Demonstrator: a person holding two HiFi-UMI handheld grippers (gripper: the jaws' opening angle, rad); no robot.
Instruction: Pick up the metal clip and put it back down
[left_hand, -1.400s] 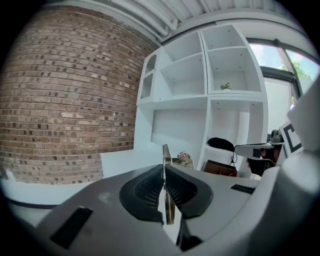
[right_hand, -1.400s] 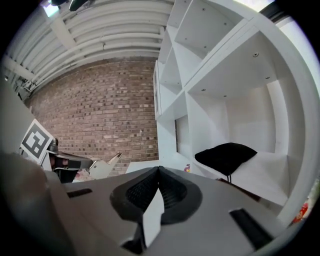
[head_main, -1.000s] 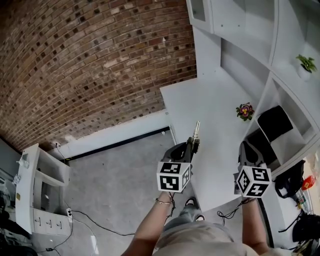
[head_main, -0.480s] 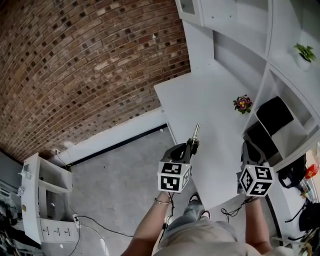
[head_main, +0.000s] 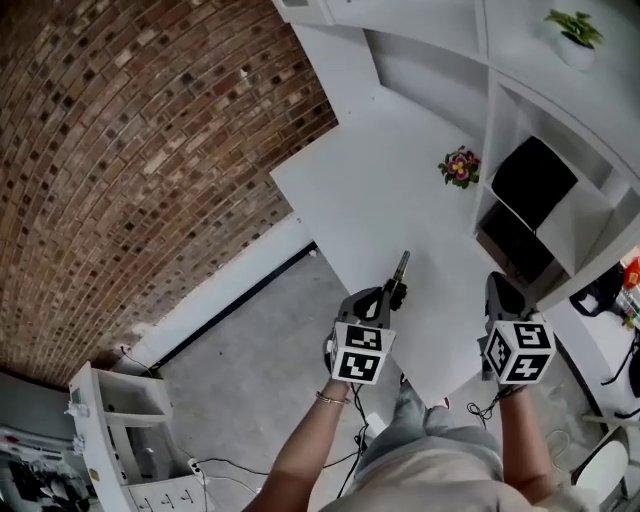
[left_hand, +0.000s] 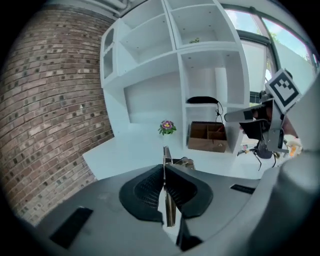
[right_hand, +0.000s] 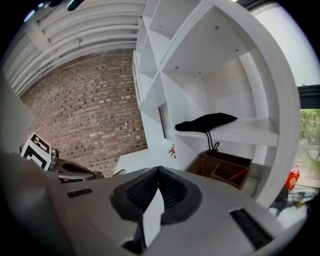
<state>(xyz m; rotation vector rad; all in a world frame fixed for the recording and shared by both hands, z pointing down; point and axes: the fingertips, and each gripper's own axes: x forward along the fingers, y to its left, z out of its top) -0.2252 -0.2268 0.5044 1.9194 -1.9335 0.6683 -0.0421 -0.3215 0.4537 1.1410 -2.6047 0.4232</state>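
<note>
The left gripper (left_hand: 164, 169) is clamped on the clip (head_main: 401, 267) — the metal strip sticks out past the jaw tips, held in the air above the near edge of the table (head_main: 370, 190). The right gripper (right_hand: 158, 171) is closed on nothing, pads together, over the table's near end — apart from the clip.

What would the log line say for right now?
left gripper: shut on metal clip | right gripper: shut, empty | place: clip held over white table
</note>
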